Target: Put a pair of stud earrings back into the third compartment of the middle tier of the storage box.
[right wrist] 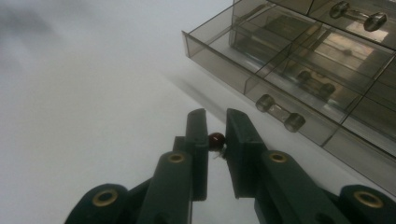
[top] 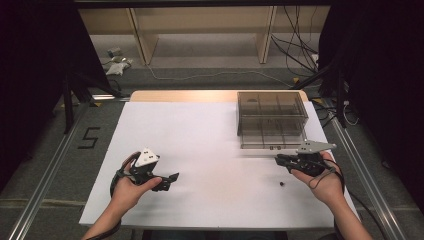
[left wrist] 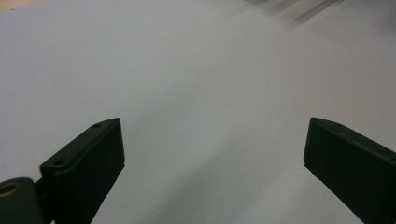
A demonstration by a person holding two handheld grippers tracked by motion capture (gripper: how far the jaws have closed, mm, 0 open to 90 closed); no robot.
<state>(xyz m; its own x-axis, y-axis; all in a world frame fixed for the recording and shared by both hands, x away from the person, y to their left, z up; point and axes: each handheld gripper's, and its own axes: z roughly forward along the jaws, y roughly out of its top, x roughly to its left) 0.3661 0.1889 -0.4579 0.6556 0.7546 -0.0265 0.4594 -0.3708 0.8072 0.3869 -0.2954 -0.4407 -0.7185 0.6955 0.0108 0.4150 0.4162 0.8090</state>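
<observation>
Right gripper view: the right gripper (right wrist: pixel 215 135) pinches a small dark red bead (right wrist: pixel 215 140) between its jaws, just beside the smoky drawer box (right wrist: pixel 299 60). Left gripper (left wrist: pixel 212 154) gapes, nothing in it, over the table (left wrist: pixel 187 70).

light: bright, even on the white rectangular surface (top: pixel 210 150), room around it dim | shadows: faint, soft | glare: pale washout in both gripper views | blur: smoky transparent plastic drawer box (right wrist: pixel 308 70) sharp, far corners smeared
</observation>
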